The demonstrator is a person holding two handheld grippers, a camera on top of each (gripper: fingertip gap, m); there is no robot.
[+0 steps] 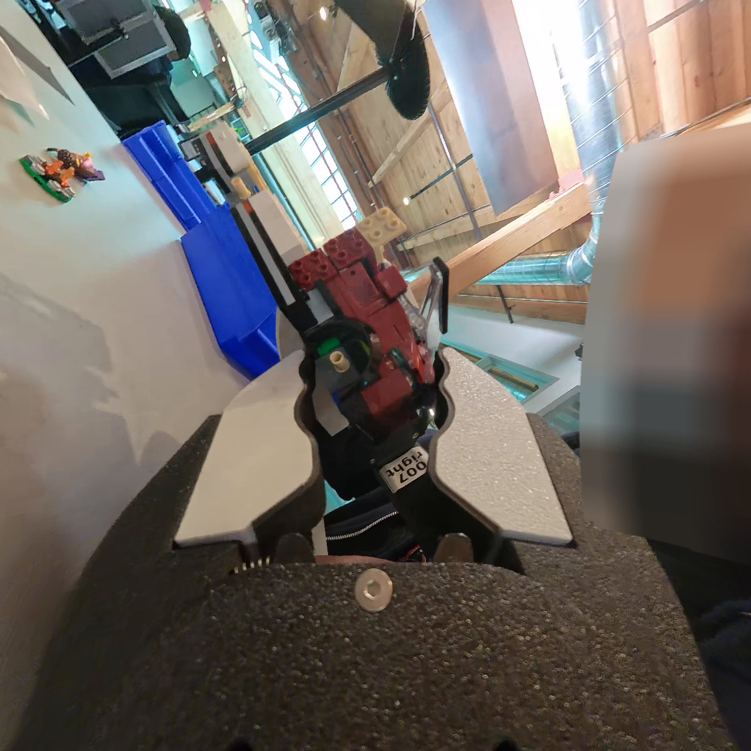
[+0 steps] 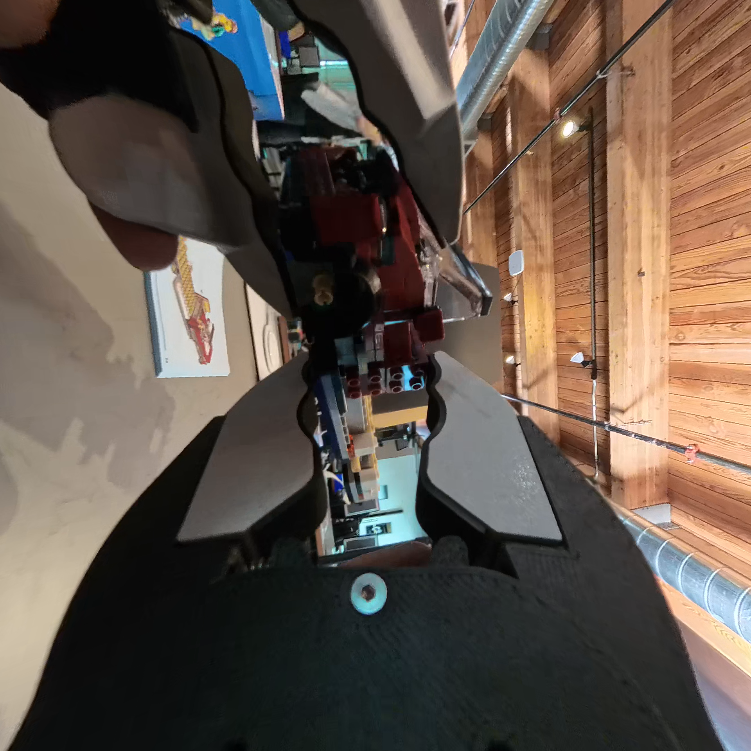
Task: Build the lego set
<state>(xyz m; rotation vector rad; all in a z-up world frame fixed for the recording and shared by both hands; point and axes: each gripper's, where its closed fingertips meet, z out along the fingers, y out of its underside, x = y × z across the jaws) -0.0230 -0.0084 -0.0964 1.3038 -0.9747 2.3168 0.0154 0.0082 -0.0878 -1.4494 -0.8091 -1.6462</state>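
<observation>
left wrist view, studded dark-red brick model (image 1: 367,325), wavy grey tongs (image 1: 370,374) gripping

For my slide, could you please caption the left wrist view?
Two hand-held grippers hold a dark red brick-built toy model from opposite ends above a white table, blue bins behind.

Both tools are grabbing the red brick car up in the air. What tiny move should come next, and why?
Probably ease the red brick car down toward the white table, with both tools gripping. The left tool and right tool pinch its opposite ends, and it hangs in mid-air.
</observation>
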